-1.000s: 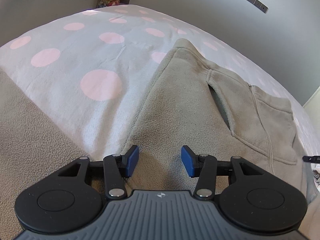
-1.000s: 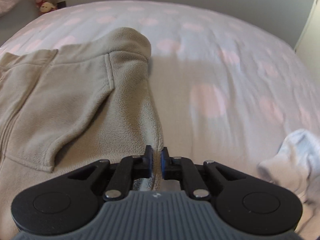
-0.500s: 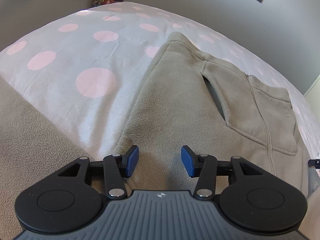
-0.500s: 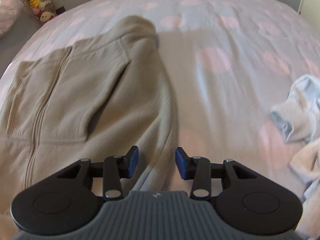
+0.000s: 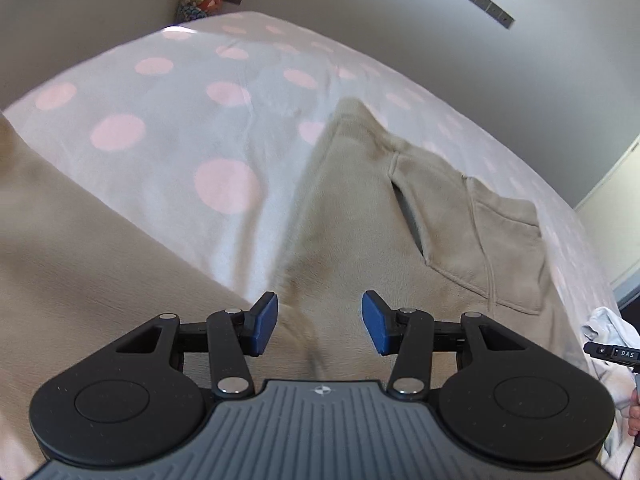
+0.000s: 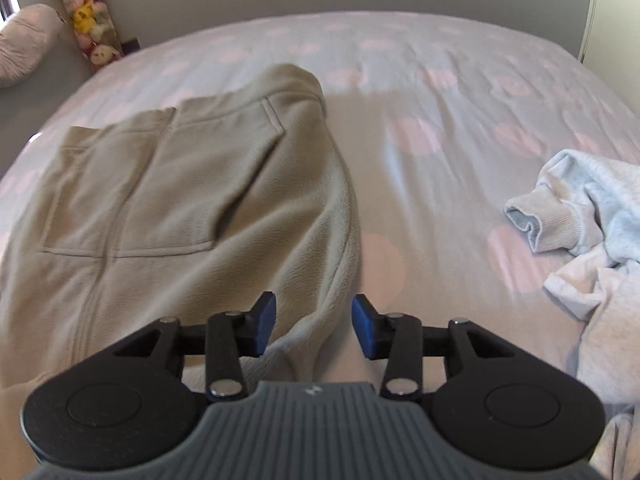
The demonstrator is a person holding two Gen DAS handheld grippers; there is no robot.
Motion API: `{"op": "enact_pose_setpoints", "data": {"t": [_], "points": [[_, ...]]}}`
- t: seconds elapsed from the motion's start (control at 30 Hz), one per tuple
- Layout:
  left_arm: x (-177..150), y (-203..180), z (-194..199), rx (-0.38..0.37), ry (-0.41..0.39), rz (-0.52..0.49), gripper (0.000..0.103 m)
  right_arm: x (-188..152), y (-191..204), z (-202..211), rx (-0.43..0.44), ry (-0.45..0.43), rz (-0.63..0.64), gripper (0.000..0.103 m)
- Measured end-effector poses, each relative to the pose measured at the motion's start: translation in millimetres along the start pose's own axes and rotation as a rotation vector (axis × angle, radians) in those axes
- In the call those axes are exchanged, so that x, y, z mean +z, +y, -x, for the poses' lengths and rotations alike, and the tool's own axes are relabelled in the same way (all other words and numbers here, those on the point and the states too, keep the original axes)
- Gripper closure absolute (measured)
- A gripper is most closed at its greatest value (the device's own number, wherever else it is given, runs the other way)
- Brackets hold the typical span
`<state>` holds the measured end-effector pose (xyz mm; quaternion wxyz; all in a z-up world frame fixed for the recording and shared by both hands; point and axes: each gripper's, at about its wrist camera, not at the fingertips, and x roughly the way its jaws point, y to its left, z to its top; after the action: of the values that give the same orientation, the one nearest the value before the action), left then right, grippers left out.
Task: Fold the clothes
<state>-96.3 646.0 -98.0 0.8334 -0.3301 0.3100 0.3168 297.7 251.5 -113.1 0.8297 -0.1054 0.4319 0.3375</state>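
The fleece jacket [image 6: 192, 208] lies spread on the bed [image 6: 440, 80], occupying the left and centre of the right wrist frame. A crumpled garment [image 6: 592, 216] lies at right, apart from it. Plush toys [image 6: 90, 20] stand upper left, behind the bed.

Each black gripper [image 5: 319, 322] has 2 blue pads [image 6: 265, 324], silver screws.

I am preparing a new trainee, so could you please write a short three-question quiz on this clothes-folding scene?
1. True or false: the right tool is clamped on the beige fleece jacket.
2. What colour are the dots on the bedspread?
3. The light grey sweatshirt lies: A) on the jacket, B) apart from it on the bed, C) on the floor.

Key: 1 false, its jaws are opening and its pads press on nothing; 2 pink; 3 B.
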Motion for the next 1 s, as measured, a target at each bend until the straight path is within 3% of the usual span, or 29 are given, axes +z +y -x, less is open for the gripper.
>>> {"op": "enact_pose_setpoints", "data": {"t": [0.27, 0.57, 0.77, 1.0], "points": [[39, 61, 91, 0.135, -0.02, -0.082, 0.058, -45, 16, 41, 0.0, -0.048, -0.007, 0.056], [23, 122, 151, 0.246, 0.016, -0.105, 0.058, -68, 43, 71, -0.037, -0.076, -0.028, 0.053], [4, 162, 168, 0.233, -0.006, -0.044, 0.052, -80, 61, 82, -0.055, -0.095, -0.014, 0.052], [-2, 202, 155, 0.161, -0.03, 0.072, 0.046, -91, 69, 89, -0.087, -0.1, -0.016, 0.049]]}}
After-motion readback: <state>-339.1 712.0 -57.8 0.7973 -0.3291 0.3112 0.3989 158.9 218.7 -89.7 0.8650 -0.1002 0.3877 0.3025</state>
